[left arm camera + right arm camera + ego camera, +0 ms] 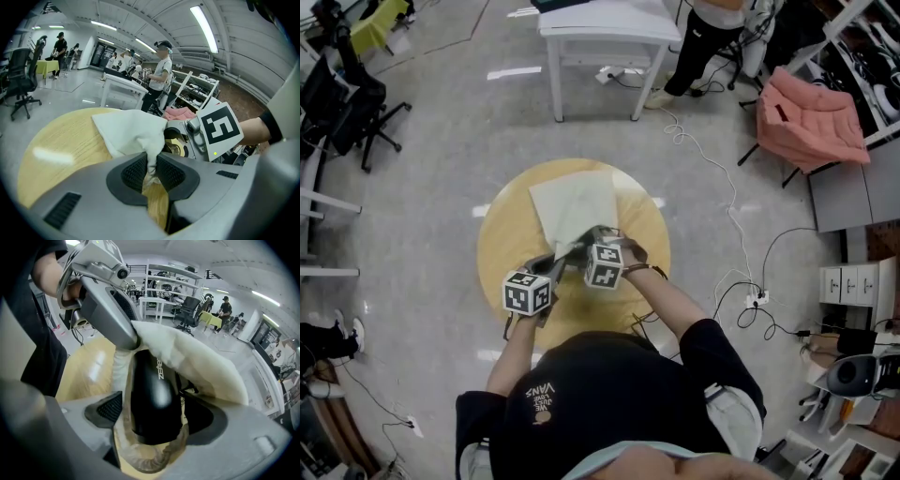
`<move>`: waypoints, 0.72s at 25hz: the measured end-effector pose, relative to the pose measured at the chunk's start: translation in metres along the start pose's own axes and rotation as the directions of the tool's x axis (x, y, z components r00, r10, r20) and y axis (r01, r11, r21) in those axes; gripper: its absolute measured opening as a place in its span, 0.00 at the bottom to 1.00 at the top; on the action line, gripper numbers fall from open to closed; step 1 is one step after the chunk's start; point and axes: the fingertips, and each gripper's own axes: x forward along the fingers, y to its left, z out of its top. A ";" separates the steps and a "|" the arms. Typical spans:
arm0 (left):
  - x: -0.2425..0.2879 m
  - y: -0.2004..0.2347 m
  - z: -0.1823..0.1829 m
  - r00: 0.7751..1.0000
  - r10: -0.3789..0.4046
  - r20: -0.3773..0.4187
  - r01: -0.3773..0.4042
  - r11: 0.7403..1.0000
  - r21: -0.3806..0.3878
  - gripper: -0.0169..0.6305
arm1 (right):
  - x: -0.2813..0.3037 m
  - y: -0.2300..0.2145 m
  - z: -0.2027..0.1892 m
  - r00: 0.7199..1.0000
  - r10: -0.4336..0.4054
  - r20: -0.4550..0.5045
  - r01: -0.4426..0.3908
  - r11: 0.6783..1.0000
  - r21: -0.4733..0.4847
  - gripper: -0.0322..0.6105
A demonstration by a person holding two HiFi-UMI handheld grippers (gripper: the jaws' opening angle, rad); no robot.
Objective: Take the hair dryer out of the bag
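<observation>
A white cloth bag [572,206] lies on the round wooden table [502,225]. My left gripper [151,171] is shut on a bunched fold of the bag [131,131] at its mouth, holding that edge up. A black hair dryer [152,394] sticks out of the bag's [201,366] opening, and my right gripper [154,416] stands open around its barrel. The left pad shows clear of the dryer with the bag's hem beside it; the right pad is hidden behind the barrel. In the head view both grippers, left [555,258] and right [598,236], meet at the bag's near end.
A white table [600,37] with a person [703,47] beside it stands beyond the round table. A pink-draped chair [811,117] is at the right, black office chairs [347,103] at the left. Cables and a power strip [755,300] lie on the floor at the right.
</observation>
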 end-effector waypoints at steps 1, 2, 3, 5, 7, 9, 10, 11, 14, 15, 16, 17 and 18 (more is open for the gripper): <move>0.000 0.001 -0.001 1.000 0.002 -0.001 -0.002 1.000 -0.002 0.11 | 0.001 0.000 0.002 1.000 0.005 -0.004 -0.005 1.000 -0.008 0.69; 0.000 0.002 -0.002 1.000 0.003 -0.003 -0.003 1.000 -0.003 0.11 | 0.002 -0.001 0.003 1.000 0.012 -0.010 -0.012 1.000 -0.014 0.69; 0.000 0.004 -0.002 1.000 0.003 -0.004 -0.003 1.000 -0.004 0.11 | 0.004 -0.001 0.004 1.000 0.020 -0.018 -0.020 1.000 -0.019 0.69; 0.000 0.007 -0.003 1.000 0.002 -0.007 -0.002 1.000 -0.009 0.11 | 0.010 -0.002 0.004 0.999 0.035 -0.038 -0.036 0.999 -0.028 0.69; 0.000 0.011 -0.004 1.000 0.003 -0.008 -0.003 1.000 -0.015 0.11 | 0.015 -0.002 0.004 0.997 0.048 -0.057 -0.050 0.998 -0.040 0.69; 0.000 0.015 -0.006 1.000 0.004 -0.009 -0.004 1.000 -0.023 0.11 | 0.020 -0.001 0.004 0.996 0.061 -0.069 -0.064 0.997 -0.047 0.69; 0.000 0.016 -0.007 1.000 0.004 -0.010 -0.004 1.000 -0.027 0.11 | 0.022 -0.001 0.004 0.995 0.068 -0.074 -0.072 0.996 -0.048 0.69; 0.000 0.018 -0.007 1.000 0.004 -0.011 -0.005 1.000 -0.030 0.11 | 0.024 -0.001 0.005 0.994 0.076 -0.077 -0.080 0.996 -0.048 0.69; 0.000 0.022 -0.008 1.000 0.004 -0.015 -0.005 0.999 -0.038 0.11 | 0.028 -0.001 0.006 0.991 0.100 -0.091 -0.105 0.993 -0.052 0.69; 0.000 0.023 -0.009 1.000 0.004 -0.017 -0.005 0.999 -0.040 0.11 | 0.029 -0.001 0.007 0.990 0.106 -0.096 -0.111 0.992 -0.054 0.69; 0.001 0.025 -0.009 1.000 0.004 -0.020 -0.004 0.999 -0.042 0.11 | 0.030 -0.001 0.007 0.989 0.111 -0.100 -0.117 0.992 -0.056 0.69; 0.001 0.026 -0.010 1.000 0.003 -0.022 -0.004 0.999 -0.044 0.11 | 0.031 0.000 0.007 0.988 0.116 -0.104 -0.122 0.991 -0.058 0.69; 0.001 0.027 -0.011 1.000 0.001 -0.025 -0.002 0.999 -0.045 0.11 | 0.033 0.000 0.007 0.987 0.119 -0.110 -0.126 0.990 -0.058 0.68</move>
